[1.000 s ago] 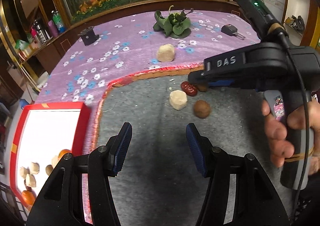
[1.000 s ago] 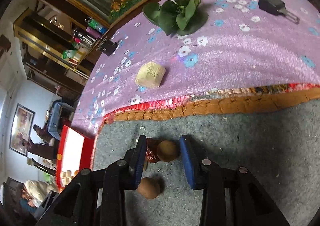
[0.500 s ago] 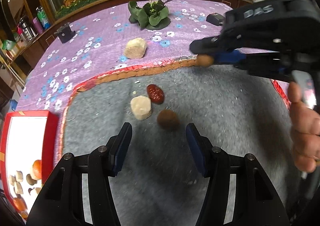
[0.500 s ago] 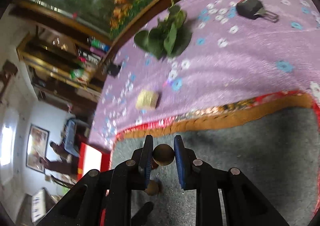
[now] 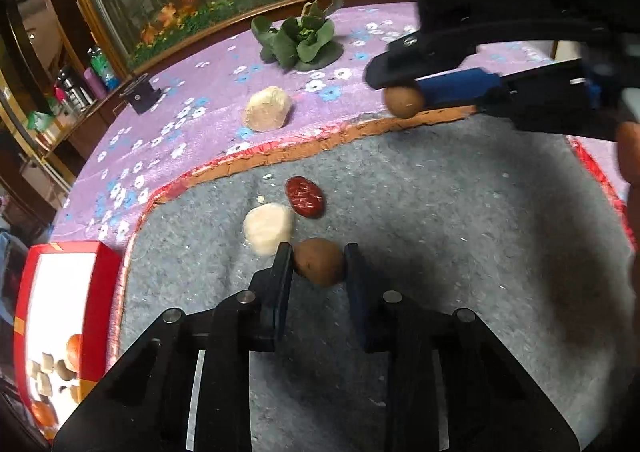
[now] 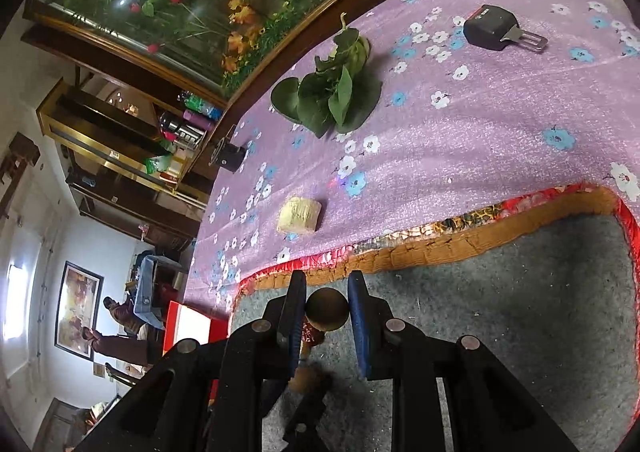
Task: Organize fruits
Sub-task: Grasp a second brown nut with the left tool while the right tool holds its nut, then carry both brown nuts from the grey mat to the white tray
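Observation:
On the grey mat [image 5: 440, 252] lies a brown round fruit [image 5: 320, 268], and my left gripper [image 5: 318, 258] is closing on it, its pads touching both sides. Just beyond it are a pale fruit piece [image 5: 267, 227] and a wrinkled red date [image 5: 305, 197]. My right gripper [image 6: 327, 306] is shut on a second brown round fruit [image 6: 327, 315] and holds it above the mat's far edge; in the left wrist view this right gripper [image 5: 400, 92] and its fruit [image 5: 402, 103] hang at the upper right.
A red tray [image 5: 60, 252] with a white floor holds several fruit pieces at the left, beside the table. On the purple flowered cloth lie another pale piece [image 5: 267, 114], a leafy green bunch [image 5: 302, 40], a small black box [image 5: 140, 96] and a black key-like thing [image 6: 492, 28].
My left gripper came forward and down to the brown fruit on the mat and narrowed around it. My right gripper shut on its brown fruit and lifted it off the mat.

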### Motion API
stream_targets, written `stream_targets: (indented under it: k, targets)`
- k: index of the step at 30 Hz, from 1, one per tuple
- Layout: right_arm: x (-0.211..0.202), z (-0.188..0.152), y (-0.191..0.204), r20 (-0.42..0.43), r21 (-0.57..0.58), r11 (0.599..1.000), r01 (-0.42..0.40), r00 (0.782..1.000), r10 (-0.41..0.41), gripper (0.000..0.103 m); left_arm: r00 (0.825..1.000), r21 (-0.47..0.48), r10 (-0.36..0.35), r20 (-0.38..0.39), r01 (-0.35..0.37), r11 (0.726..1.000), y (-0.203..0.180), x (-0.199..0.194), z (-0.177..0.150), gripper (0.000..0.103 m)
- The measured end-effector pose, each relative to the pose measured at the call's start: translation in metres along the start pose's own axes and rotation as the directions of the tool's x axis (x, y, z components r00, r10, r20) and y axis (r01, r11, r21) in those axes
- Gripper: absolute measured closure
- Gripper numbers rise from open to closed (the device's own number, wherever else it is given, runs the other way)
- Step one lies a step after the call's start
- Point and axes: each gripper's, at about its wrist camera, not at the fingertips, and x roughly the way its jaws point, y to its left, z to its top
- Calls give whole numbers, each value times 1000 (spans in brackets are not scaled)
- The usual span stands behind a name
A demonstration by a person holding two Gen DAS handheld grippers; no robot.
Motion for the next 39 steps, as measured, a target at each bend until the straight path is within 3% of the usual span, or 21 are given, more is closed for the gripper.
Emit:
stream_targets:
  k: [4,10,19,25,39]
  targets:
    - [1,-5,7,14,-34,999,-1,1000,2,82,1000,-27,-22,5,22,999,9,-14,-9,78]
    - [2,-16,23,41,-104,993,-51,998,56,82,995,-83,-4,102,12,997,42,-73,-28,78]
    - [6,-31,37,89,-166,982,-89,990,105,82,969,-180,96,229,-54,982,91,-145,-42,78]
    - [3,-30,38,111,-165,980,-115,985,134,82,961,-225,120,249,-63,972,104,-158,-47,78]
    - [0,-28,30,127,-129,983,-128,981,144,82,964,-223,134,232,-81,971,107,-149,-50,78]
